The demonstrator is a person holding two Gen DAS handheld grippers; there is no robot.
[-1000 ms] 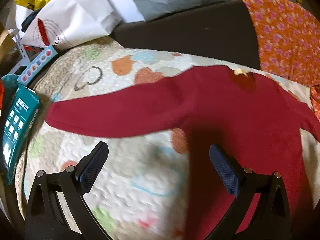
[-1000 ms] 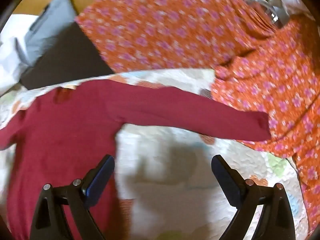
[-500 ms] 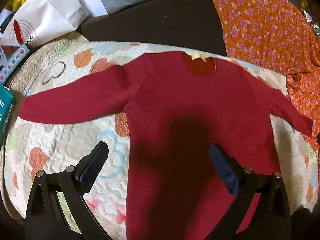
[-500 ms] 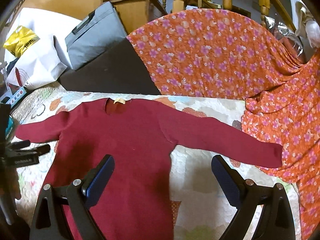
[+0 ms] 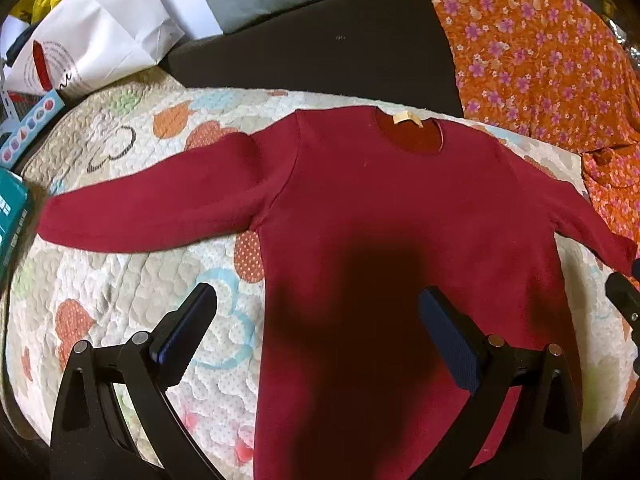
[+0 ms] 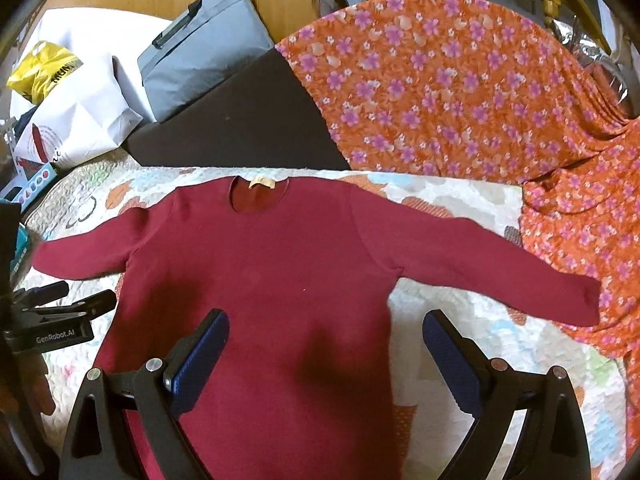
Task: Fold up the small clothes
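The left gripper [image 5: 316,332] and the right gripper [image 6: 326,352] both hang with jaws spread wide and nothing between them, above a red sweater [image 5: 400,240]. The sweater lies flat on a patterned quilt [image 5: 132,280], its left sleeve reaching toward 9 o'clock, its collar at 12 and its right sleeve toward 3, where the cuff meets an orange flowered cloth [image 6: 460,92].

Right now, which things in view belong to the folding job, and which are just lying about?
Part of the job:
red long-sleeved top, spread flat
quilt under it
left gripper, open
right gripper, open

Lying about:
orange floral cloth
grey bag
white paper bag
yellow plastic bag
teal box
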